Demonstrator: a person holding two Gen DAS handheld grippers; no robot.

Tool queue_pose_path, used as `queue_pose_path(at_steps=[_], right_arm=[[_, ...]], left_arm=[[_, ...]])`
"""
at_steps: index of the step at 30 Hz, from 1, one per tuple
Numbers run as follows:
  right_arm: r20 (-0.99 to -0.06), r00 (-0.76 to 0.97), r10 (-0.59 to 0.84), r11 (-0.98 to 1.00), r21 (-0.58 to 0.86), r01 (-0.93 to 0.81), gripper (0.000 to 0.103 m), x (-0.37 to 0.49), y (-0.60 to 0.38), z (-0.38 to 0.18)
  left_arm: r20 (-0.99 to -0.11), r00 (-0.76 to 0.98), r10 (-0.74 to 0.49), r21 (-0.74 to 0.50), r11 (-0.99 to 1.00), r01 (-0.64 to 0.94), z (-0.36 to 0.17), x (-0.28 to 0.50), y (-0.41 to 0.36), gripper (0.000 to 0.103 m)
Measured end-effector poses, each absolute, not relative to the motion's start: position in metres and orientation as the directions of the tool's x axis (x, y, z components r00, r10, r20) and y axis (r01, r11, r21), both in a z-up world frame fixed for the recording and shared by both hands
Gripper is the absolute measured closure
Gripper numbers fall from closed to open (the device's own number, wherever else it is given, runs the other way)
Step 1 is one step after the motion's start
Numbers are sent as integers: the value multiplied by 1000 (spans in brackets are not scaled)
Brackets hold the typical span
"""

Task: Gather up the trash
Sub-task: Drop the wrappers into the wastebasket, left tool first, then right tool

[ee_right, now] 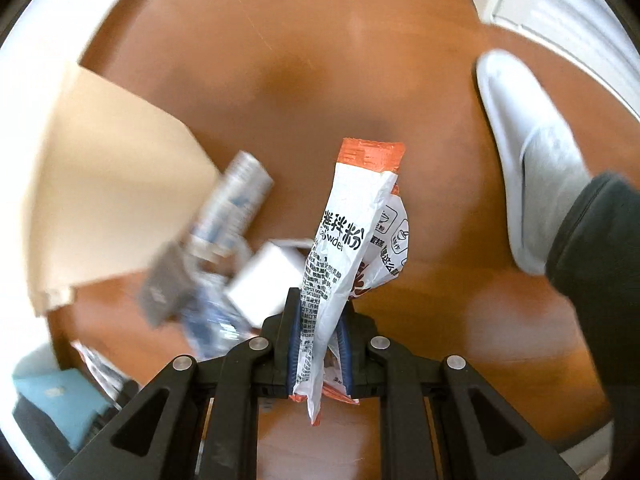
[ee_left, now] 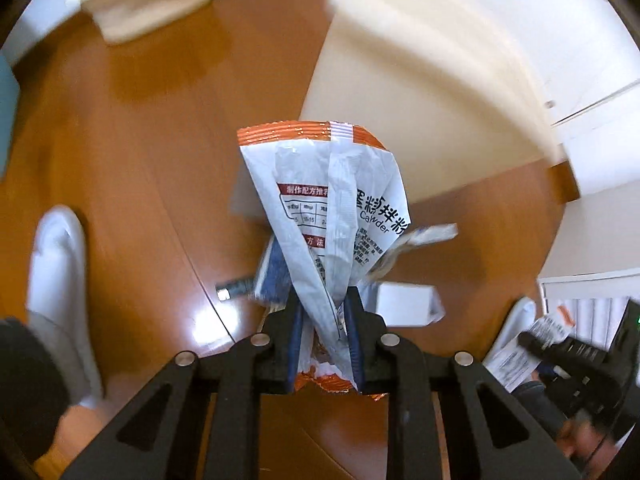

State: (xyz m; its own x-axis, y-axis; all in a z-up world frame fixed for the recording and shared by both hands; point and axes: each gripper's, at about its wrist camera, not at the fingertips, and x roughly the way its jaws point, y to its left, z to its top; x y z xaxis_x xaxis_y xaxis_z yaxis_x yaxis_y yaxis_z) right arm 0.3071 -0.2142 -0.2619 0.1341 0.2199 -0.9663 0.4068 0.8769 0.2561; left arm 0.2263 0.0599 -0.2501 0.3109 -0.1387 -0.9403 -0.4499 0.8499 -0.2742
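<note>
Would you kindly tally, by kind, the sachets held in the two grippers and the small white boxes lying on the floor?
White-and-orange printed foil sachets: 2, one in the left gripper, one in the right gripper
Small white cardboard boxes: 1
Total: 3

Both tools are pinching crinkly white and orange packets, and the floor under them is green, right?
Not quite. The floor is orange-brown wood, not green, as the right wrist view shows. The rest holds: the left tool and right tool each pinch a white and orange packet.
</note>
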Motion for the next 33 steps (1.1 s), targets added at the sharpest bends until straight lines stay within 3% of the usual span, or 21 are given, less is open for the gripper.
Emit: queue_pose_path(at_steps=[6, 12, 19, 27, 28, 30, 31, 33], right_arm=[[-904, 244, 351, 842, 418, 341, 86, 318, -218, -185], [-834, 244, 495, 752, 552, 361, 86, 324, -216, -168], [-780, 234, 581, 718, 626, 304, 85, 328, -193, -149], [-759, 212, 615, 697, 650, 304, 85, 317, -192, -148], [-757, 210, 618, 694, 651, 306, 85, 318, -192, -149], [-754, 210, 622, 691, 655, 306, 85, 318, -193, -150], [-753, 212, 623, 691, 656, 303, 85, 319, -192, -150], [-751, 216, 625, 690, 660, 298, 85, 321, -193, -151]], left_arm=[[-894, 446, -36, -208, 916, -344, -168, 270, 55, 84], [-855, 512, 88, -35, 974, -225, -114, 358, 51, 84], [-863, 473, 180, 105, 978, -180, -138, 450, 33, 84], [-909, 345, 233, 173, 965, -196, -185, 460, 43, 75], [-915, 324, 242, 183, 962, -203, -190, 459, 46, 68], [-920, 320, 226, 162, 963, -213, -191, 453, 51, 42], [-922, 326, 211, 144, 965, -217, -188, 450, 53, 24], [-920, 340, 197, 126, 968, -219, -175, 444, 56, 22]])
